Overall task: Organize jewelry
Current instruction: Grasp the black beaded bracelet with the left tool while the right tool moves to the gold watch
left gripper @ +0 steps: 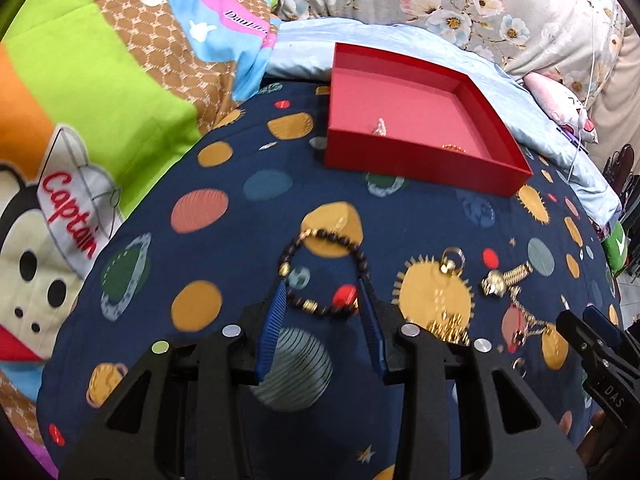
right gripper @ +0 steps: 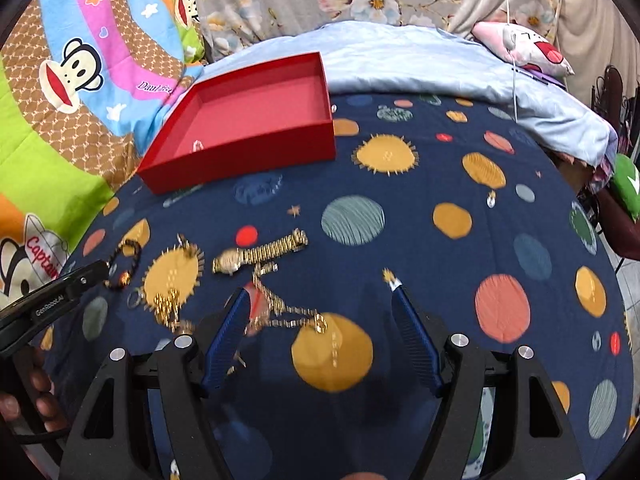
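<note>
A dark bead bracelet (left gripper: 326,270) lies on the navy planet-print sheet. My left gripper (left gripper: 324,286) is open, its blue fingers on either side of the bracelet's near part. A gold watch (right gripper: 256,258), a gold chain necklace (right gripper: 286,312), a gold ring (left gripper: 452,262) and a gold chain heap (left gripper: 450,326) lie to the right. My right gripper (right gripper: 320,296) is open over the necklace. The red box (left gripper: 420,160) stands beyond and holds two small pieces (left gripper: 380,126).
A cartoon monkey blanket (left gripper: 80,100) lies at the left. A light blue sheet (right gripper: 420,64) and floral fabric lie behind the box. A pink cushion (right gripper: 528,48) sits at the far right. The bed edge drops off at the right.
</note>
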